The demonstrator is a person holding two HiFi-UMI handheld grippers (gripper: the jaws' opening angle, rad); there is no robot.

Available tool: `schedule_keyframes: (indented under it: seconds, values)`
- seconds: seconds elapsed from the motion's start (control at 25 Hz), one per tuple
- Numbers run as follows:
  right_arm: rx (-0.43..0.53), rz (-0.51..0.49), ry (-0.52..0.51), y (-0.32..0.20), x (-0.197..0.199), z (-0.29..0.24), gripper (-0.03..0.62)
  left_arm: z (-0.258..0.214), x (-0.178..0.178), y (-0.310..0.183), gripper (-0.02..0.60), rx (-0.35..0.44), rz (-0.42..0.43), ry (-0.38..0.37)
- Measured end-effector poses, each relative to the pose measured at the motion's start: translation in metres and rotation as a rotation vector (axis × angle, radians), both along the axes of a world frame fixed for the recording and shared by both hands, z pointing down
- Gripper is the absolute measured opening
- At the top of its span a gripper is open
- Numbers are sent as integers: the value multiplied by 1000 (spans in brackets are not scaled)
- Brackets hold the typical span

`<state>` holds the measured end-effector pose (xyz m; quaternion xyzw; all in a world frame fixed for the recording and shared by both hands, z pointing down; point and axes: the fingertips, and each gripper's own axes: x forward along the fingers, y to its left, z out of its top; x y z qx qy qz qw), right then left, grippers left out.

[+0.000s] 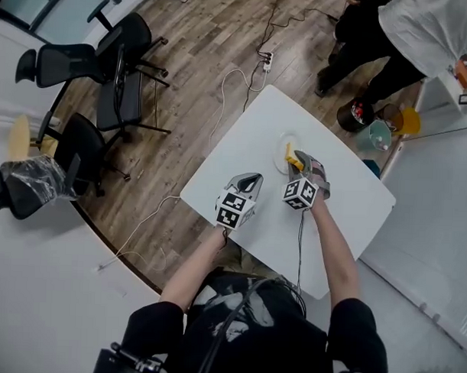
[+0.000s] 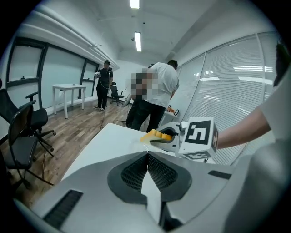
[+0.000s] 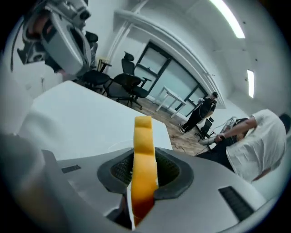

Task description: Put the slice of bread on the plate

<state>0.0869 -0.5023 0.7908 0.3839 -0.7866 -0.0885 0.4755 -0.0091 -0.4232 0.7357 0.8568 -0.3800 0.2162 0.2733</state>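
Observation:
My right gripper (image 1: 295, 159) is shut on a yellow-crusted slice of bread (image 3: 143, 150), which stands on edge between its jaws. In the head view the bread (image 1: 290, 152) hangs over the white plate (image 1: 280, 143) near the far side of the white table (image 1: 348, 201). In the right gripper view the plate's (image 3: 116, 144) faint rim shows just beyond the jaws. My left gripper (image 1: 256, 178) hovers to the left of the plate and holds nothing; its pads (image 2: 148, 154) meet in a line. From there the bread (image 2: 154, 134) and the right gripper (image 2: 167, 136) are seen ahead.
Black office chairs (image 1: 118, 86) stand on the wood floor to the left. A person (image 1: 399, 35) bends over beyond the table's far corner, beside several buckets (image 1: 377, 133). A power strip (image 1: 266, 61) with cables lies on the floor behind the table.

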Motion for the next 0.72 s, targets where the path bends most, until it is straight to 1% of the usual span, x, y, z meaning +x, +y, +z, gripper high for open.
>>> schedule_keyframes:
  seconds: [0.12,0.24,0.28,0.36,0.44,0.48,0.56,0.6,0.72]
  values:
    - [19,-53,95,-17,-12,21,97,12,-12,3,6,-31,-8,-7]
    - [90,-73,179,-37,-16,23,97,15,-22,6,6,-46,-18,-12]
    - [100,-91,204,-41,-18,26,97,15,-25,6,5,-49,-22,-12]
    - [85,-142,253,-43,-24,38,97,15,-30,6,6,-53,-31,-7]
    - [50,-174,287,-38,-26,53,97,16,-33,6,6,-61,-37,2]
    - [28,-177,281,-34,-27,58,98,17,-33,7,5,-68,-36,9]
    - [-38,-183,233,-27,-28,65,98,19,-34,10,6,-84,-34,28]
    - [-87,-195,200,-23,-30,68,120,20,-33,10,6,-90,-34,37]
    - [-249,-240,120,-9,-36,75,232,24,-29,12,5,-108,-31,50]
